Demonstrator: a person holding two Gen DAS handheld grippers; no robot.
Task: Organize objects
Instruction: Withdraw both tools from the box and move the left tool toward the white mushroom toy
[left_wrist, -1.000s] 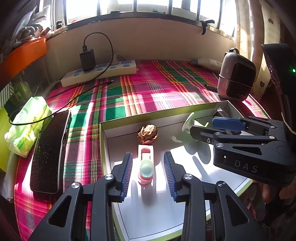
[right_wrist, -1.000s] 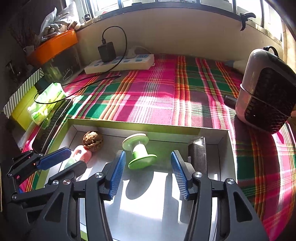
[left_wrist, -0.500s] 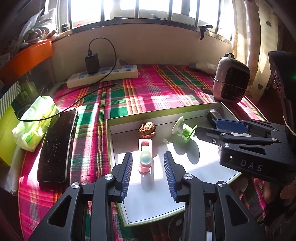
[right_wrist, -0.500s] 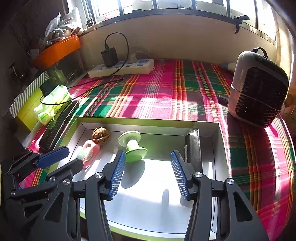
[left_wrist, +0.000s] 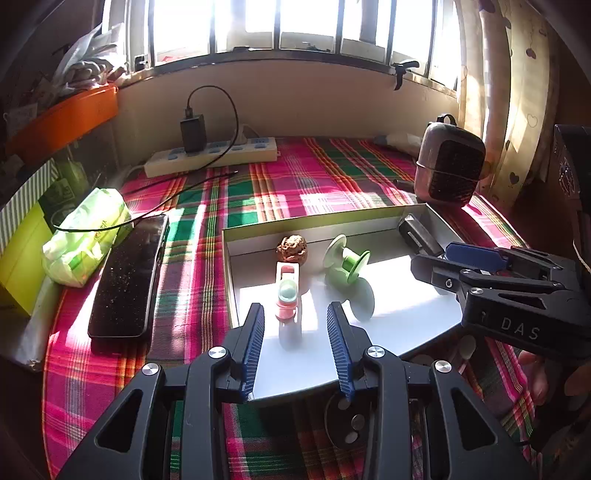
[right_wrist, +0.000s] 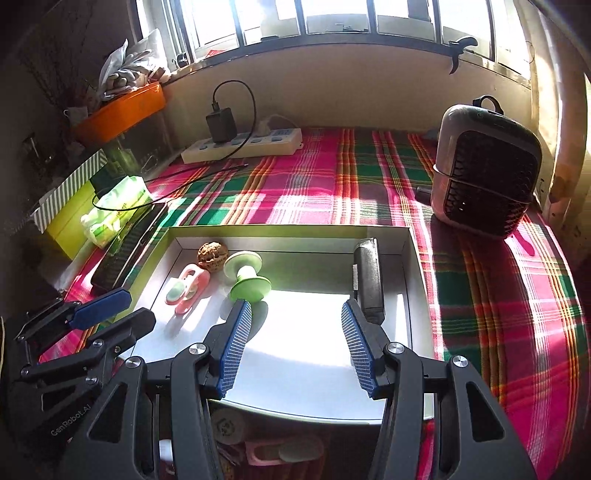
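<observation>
A white shallow box with a green rim (left_wrist: 314, 222) (right_wrist: 288, 232) lies on the plaid cloth. In it are a pink clip with a mint button (left_wrist: 286, 291) (right_wrist: 184, 286), a brown walnut (left_wrist: 292, 248) (right_wrist: 209, 252), a green spool (left_wrist: 345, 260) (right_wrist: 246, 277) and a black bar (left_wrist: 419, 234) (right_wrist: 367, 278). My left gripper (left_wrist: 295, 325) is open and empty, above the box's near edge, in line with the pink clip. My right gripper (right_wrist: 295, 326) is open and empty over the box's near middle. It also shows in the left wrist view (left_wrist: 458, 258).
A black phone (left_wrist: 129, 280) (right_wrist: 127, 245) and a green tissue pack (left_wrist: 86, 236) (right_wrist: 116, 208) lie left of the box. A power strip (left_wrist: 210, 157) (right_wrist: 242, 146) sits at the back wall. A small heater (left_wrist: 448, 164) (right_wrist: 484, 170) stands right.
Both grippers have pulled back and risen away from the box. The objects in the box look smaller and have not moved. Both stay open.
</observation>
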